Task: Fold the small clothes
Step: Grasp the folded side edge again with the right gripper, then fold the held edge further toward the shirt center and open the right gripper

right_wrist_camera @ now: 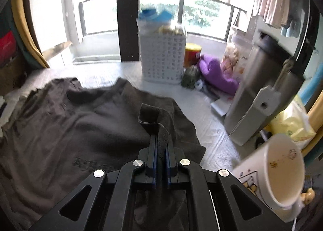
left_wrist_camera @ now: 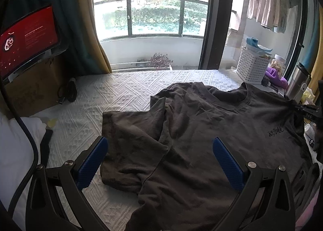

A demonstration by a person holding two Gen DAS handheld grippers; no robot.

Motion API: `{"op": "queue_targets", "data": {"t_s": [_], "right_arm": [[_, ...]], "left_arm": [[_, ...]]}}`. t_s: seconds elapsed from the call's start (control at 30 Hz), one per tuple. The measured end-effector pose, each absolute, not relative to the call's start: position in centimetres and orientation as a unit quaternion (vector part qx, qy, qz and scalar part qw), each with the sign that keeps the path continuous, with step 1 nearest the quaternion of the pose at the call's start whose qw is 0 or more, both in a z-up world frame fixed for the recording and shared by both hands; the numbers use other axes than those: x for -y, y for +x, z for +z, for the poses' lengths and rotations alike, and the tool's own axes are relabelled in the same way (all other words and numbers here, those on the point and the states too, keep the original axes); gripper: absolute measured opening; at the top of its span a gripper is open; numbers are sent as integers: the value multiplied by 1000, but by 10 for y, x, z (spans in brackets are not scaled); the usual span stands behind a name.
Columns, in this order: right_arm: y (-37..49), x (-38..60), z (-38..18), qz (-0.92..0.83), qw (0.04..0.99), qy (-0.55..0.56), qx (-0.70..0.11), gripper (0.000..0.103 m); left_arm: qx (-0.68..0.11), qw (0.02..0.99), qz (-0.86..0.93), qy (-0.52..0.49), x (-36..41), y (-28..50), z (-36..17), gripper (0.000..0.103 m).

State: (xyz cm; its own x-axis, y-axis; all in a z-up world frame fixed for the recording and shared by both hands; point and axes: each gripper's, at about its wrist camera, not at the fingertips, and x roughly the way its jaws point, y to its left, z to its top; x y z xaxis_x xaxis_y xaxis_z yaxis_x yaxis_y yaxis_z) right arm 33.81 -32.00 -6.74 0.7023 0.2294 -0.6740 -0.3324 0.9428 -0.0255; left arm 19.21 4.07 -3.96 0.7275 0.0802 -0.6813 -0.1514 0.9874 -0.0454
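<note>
While the right gripper [right_wrist_camera: 161, 146] pinches the shirt's [left_wrist_camera: 212, 130] sleeve [right_wrist_camera: 155, 118], the left gripper [left_wrist_camera: 159, 150], jaws wide, hovers nearer the folded opposite sleeve [left_wrist_camera: 131, 146].

Both wrist cameras look forward over the bed toward the balcony window [left_wrist_camera: 151, 15], the left from low and close above the dark shirt's [left_wrist_camera: 201, 130] left side, the right nearer its right edge, and both take in the shirt, white basket [right_wrist_camera: 163, 57] and steel flask [right_wrist_camera: 260, 81].
</note>
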Motion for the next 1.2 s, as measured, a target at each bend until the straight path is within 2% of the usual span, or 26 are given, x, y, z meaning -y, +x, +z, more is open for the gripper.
{"op": "queue_targets", "data": {"t_s": [0.2,0.43,0.87,1.03,1.2], "right_arm": [[320,317,-45,161,930,-48,-326,6],[353,340,-89,121,918,5,-377,6],[345,343,-87,99,922,-35,-373,7],[330,340,-69,122,934,-19,-337,6],[309,326,-28,145,945,-28,-292,6]], "left_arm": [[-361,929,58,-49,-42,185,-38,102],[-359,930,53,-55,-46,178,-38,102],[-356,931,53,-55,-44,173,-35,103],[-357,931,50,-52,-42,173,-34,103],[-351,933,56,-50,-47,172,-29,103]]}}
